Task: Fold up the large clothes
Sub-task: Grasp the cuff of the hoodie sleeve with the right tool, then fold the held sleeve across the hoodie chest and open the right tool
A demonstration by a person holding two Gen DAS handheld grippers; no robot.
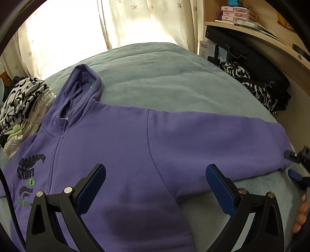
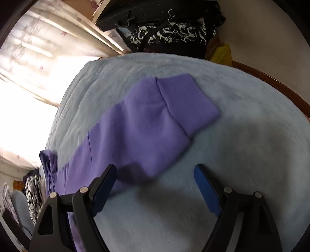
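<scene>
A purple fleece zip-up hoodie (image 1: 120, 147) with dark lettering on its chest lies spread front-up on a pale grey-blue plush blanket (image 1: 164, 77) that covers the bed, its hood pointing toward the sunlit window and one sleeve (image 2: 147, 120) stretched straight out to the side, the ribbed cuff (image 2: 188, 104) flat on the blanket. The left gripper (image 1: 156, 174) hangs above the hoodie's torso near the armpit seam, tilted downward, its black arms and blue pads spread wide with only cloth showing below them and nothing pinched. The right gripper (image 2: 155, 174) hovers over the lower edge of the outstretched sleeve, also pitched down; its jaws stand apart and empty, one finger (image 2: 104, 184) over the purple fabric and the other over bare blanket, and I cannot tell if either touches the cloth. In the left wrist view the tip of the right gripper shows just beside the cuff, with the person's fingers (image 1: 301, 213) wrapped around its handle at the frame's edge. A pile of black-and-white patterned clothes (image 1: 23, 104) sits beside the hoodie's shoulder, cream leaf-print curtains (image 1: 135, 21) glow behind the bed, and a curved wooden shelf (image 1: 251, 34) holds small pink drawer boxes (image 1: 234, 13).
</scene>
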